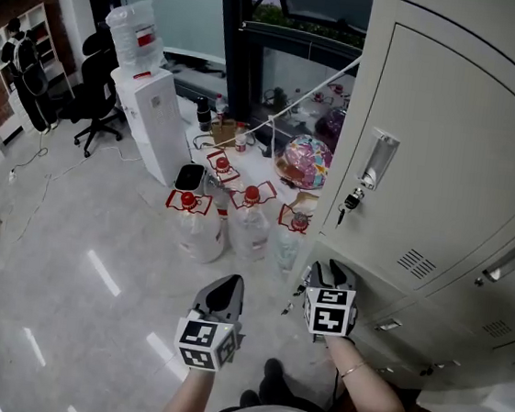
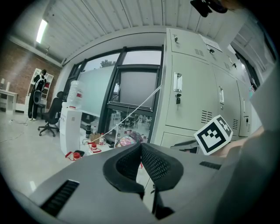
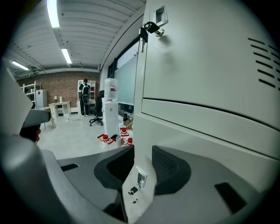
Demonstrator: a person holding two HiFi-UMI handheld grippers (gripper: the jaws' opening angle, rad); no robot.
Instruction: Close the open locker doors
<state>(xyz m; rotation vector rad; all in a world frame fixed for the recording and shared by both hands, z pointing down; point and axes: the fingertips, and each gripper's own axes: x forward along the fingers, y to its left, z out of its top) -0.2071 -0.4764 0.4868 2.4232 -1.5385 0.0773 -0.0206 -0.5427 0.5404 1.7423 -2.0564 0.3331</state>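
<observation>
Edge of the lower locker door (image 3: 188,131) is pinched by the right gripper (image 3: 139,165), while the left gripper (image 2: 141,152) is seen pressed together and empty

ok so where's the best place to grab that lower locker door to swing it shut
Take the lower locker door by its free upright edge, beside the latch, coming in edge-on from the open side. It is a thin flat sheet, so one pad goes on the inner face and one on the outer. The right gripper sits astride that edge in just this way.
</observation>
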